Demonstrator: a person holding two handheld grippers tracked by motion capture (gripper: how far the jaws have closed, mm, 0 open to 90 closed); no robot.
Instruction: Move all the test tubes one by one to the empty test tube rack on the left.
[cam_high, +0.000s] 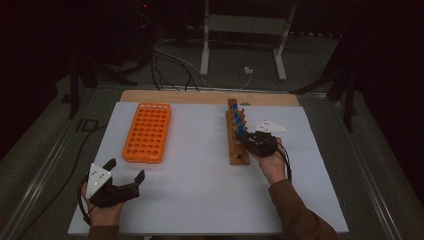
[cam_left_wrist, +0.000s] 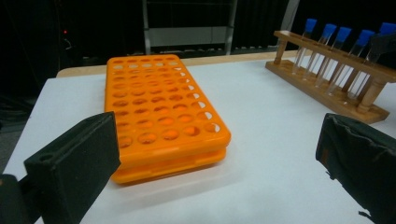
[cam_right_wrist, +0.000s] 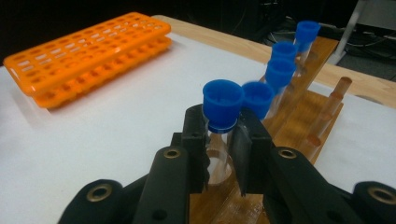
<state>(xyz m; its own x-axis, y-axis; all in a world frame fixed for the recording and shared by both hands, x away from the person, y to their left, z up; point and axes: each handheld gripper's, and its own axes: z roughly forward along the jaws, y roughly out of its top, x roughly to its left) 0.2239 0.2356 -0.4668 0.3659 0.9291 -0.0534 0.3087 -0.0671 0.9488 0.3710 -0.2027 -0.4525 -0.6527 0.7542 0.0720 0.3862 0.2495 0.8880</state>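
Right claw (cam_right_wrist: 223, 140) clamps blue-capped test tube (cam_right_wrist: 219, 122) in wooden rack (cam_right_wrist: 299, 109); left claw (cam_left_wrist: 219, 163) wide, idle. Tilted pull could jam tube.

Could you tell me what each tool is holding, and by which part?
Right tool grips a test tube just below its blue cap; left tool holds nothing.

At the lower left of the high view, the left gripper (cam_high: 126, 171) rests in the person's left hand (cam_high: 104, 212), its fingers (cam_left_wrist: 74, 168) spread wide apart. Right of centre, the right hand (cam_high: 273, 165) reaches forward from a brown sleeve (cam_high: 299, 212). The right gripper (cam_right_wrist: 219, 133) appears clamped tight, its fingers (cam_right_wrist: 195, 135) standing close together.
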